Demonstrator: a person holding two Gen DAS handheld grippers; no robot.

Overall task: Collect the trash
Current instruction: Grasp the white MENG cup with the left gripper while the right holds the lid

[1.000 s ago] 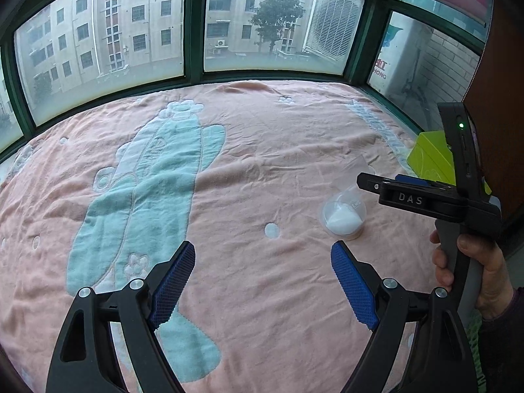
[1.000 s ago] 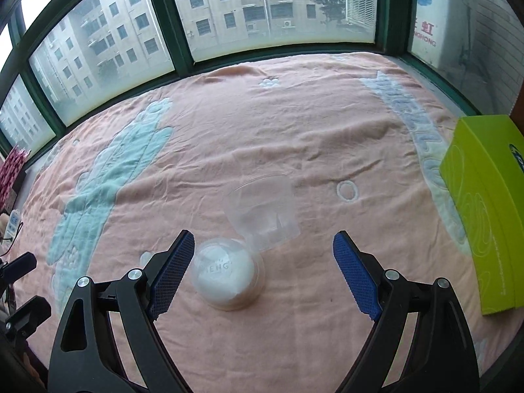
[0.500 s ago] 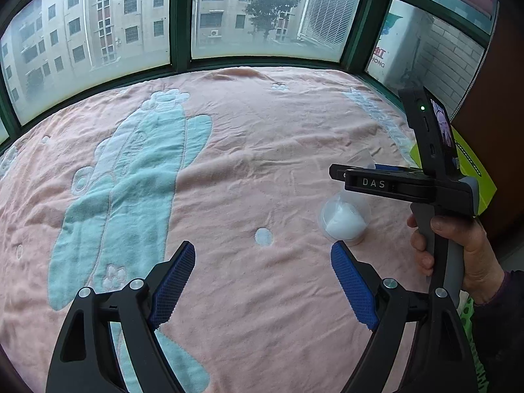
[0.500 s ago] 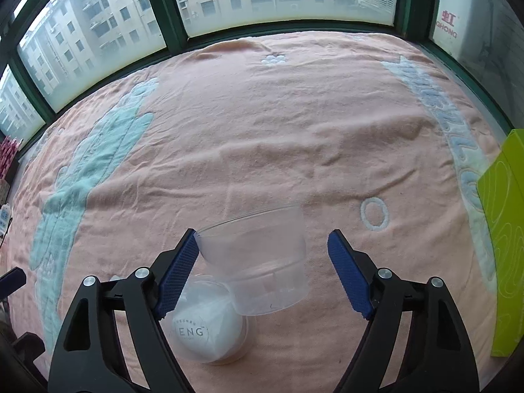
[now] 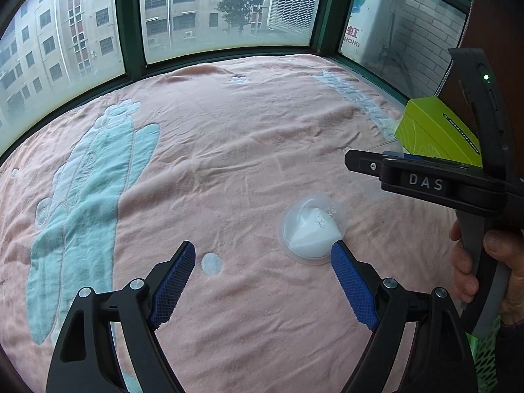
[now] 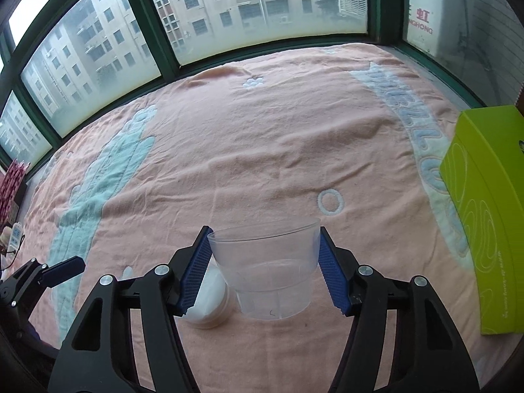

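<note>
A clear plastic cup stands upright on the pink blanket. My right gripper is shut on it, both blue pads against its sides. A white-filled lidded plastic cup lies on the blanket; it also shows in the right wrist view, just left of the clear cup. My left gripper is open and empty, low over the blanket, its right pad close to the lidded cup. The right gripper shows in the left wrist view, held by a hand.
A lime-green box lies at the blanket's right edge, also in the left wrist view. Green-framed windows bound the far side. A green mesh basket shows at lower right. A power strip lies far left.
My right gripper moved forward around the clear cup and closed on it. My left gripper moved right, toward the lidded cup.
</note>
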